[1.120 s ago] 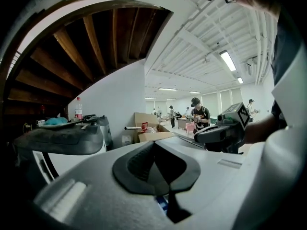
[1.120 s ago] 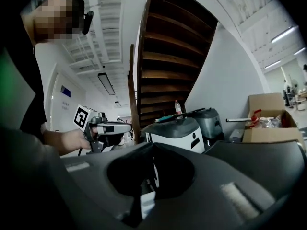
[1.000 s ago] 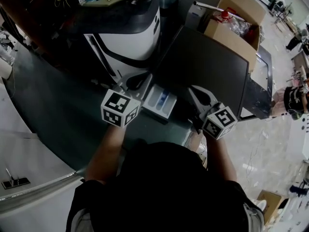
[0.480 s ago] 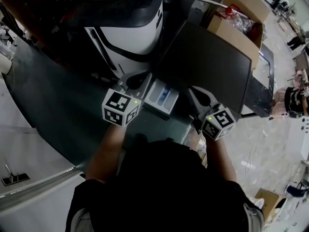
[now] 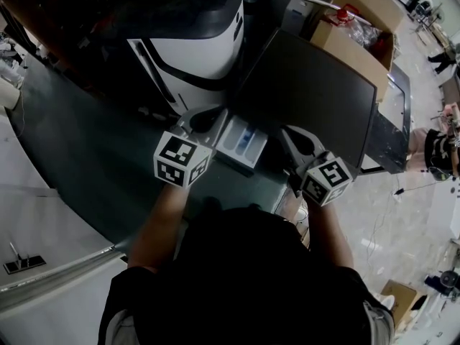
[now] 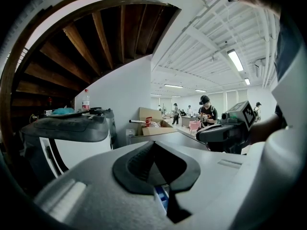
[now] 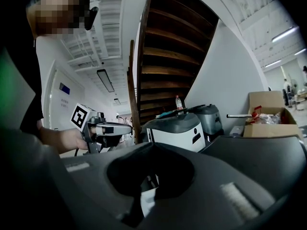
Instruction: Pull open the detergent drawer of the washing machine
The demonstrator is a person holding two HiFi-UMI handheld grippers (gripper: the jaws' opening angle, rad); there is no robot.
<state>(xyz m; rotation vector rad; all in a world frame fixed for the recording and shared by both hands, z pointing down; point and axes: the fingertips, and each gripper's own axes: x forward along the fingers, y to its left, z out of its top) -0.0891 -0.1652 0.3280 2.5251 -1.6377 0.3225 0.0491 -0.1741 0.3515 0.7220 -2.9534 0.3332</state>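
A: Start with the big thing; where is the washing machine?

B: The washing machine (image 5: pixel 309 92) stands ahead of the person, its dark top filling the middle of the head view; a white and dark appliance (image 5: pixel 194 42) stands just beside it on the left, and a cardboard box (image 5: pixel 352 45) sits behind.

A: And the detergent drawer?

B: The detergent drawer (image 5: pixel 241 144) is at the machine's front left corner; it looks already drawn out towards the person, since its white tray and a blue compartment show from above.

A: How will it handle?

B: I judge it light and stiff, a thin plastic tray on slides; smooth, so pads may slip on it; it should run easily and then meet a stop, and a hard tug there could crack it or pull it right out.

A: Where to take hold?

B: On the front edge nearest the person, pulling straight out along the slide; a sideways pull may jam it.

A: The hands?

B: The left gripper (image 5: pixel 212 117) sits just beside the drawer on its left, clenched on nothing; the right gripper (image 5: pixel 287 134) is near on the other side, also clenched and empty.
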